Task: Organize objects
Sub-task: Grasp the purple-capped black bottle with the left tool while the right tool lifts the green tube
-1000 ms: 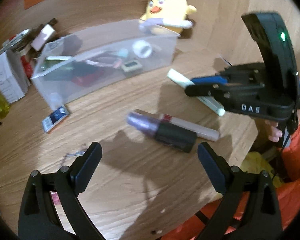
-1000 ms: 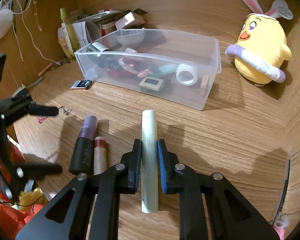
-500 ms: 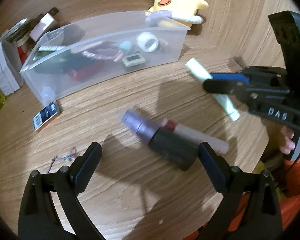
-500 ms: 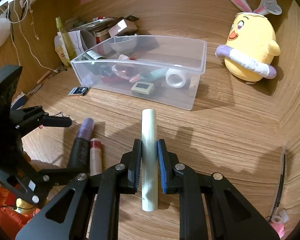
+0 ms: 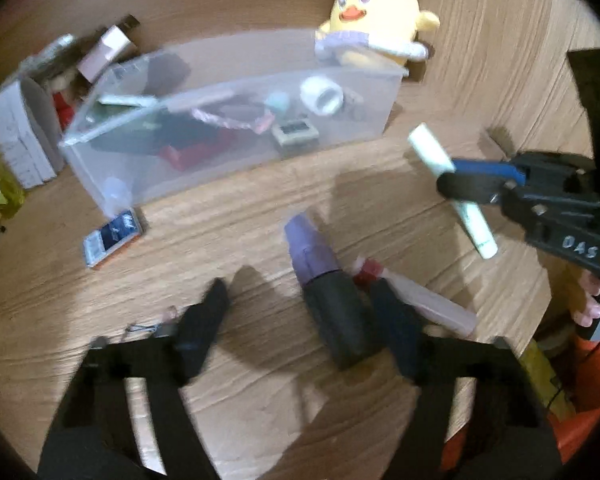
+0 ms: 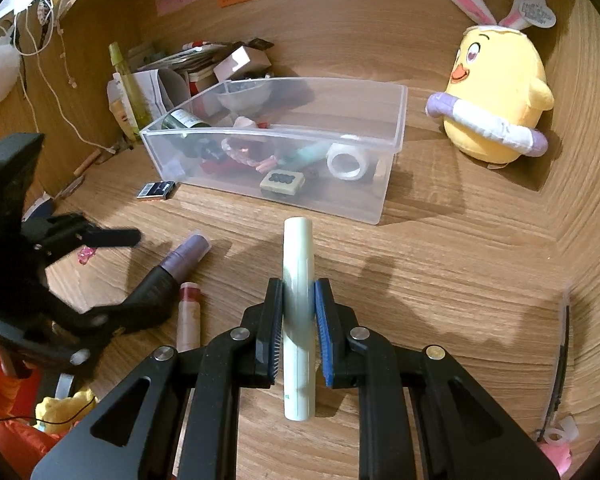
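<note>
— What did the right gripper (image 6: 296,332) hold?
— It was clamped on the pale green cylindrical tube (image 6: 298,312), above the wooden tabletop (image 6: 440,280).
— And the left gripper (image 5: 300,320)?
— Its jaws had just been closing around the black bottle with a purple cap (image 5: 324,288); only its right finger touched it.

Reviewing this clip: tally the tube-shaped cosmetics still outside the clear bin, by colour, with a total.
Pale green tube, clamped in the right gripper above the desk: 1
Purple-capped black tube, lying between the left gripper's closing fingers: 1
Red-capped pink tube, lying beside it: 1
Total outside the clear bin: 3
</note>
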A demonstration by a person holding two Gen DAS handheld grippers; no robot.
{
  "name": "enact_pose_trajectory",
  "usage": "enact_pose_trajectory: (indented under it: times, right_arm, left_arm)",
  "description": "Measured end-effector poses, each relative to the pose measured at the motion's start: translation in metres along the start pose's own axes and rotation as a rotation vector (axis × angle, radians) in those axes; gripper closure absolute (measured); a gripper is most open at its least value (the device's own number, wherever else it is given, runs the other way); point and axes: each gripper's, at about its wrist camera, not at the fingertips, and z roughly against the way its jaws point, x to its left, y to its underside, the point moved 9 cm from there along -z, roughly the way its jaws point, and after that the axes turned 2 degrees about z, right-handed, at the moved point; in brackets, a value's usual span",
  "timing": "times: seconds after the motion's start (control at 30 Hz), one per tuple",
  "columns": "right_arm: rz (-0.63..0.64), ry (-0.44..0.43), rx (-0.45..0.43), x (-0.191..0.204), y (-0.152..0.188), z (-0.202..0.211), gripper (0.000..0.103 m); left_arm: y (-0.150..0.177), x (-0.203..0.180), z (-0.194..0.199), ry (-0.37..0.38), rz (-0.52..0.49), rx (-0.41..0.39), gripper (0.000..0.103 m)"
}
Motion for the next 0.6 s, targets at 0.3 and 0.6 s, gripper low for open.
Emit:
enact_pose_trajectory:
  times: [0.3,0.6]
  right_arm:
    - [-0.012,-0.007,-0.053,0.001,-0.02,0.008,0.089]
    - [-0.033,-0.016,-0.115,0.0,-0.043,0.016,0.089]
  left_arm:
    - [-0.005,0.005,-0.002,-0.032,-0.006,-0.042,0.078]
    - [-0.013,0.015,0.006,-0.018,0.043,-0.076,0.078]
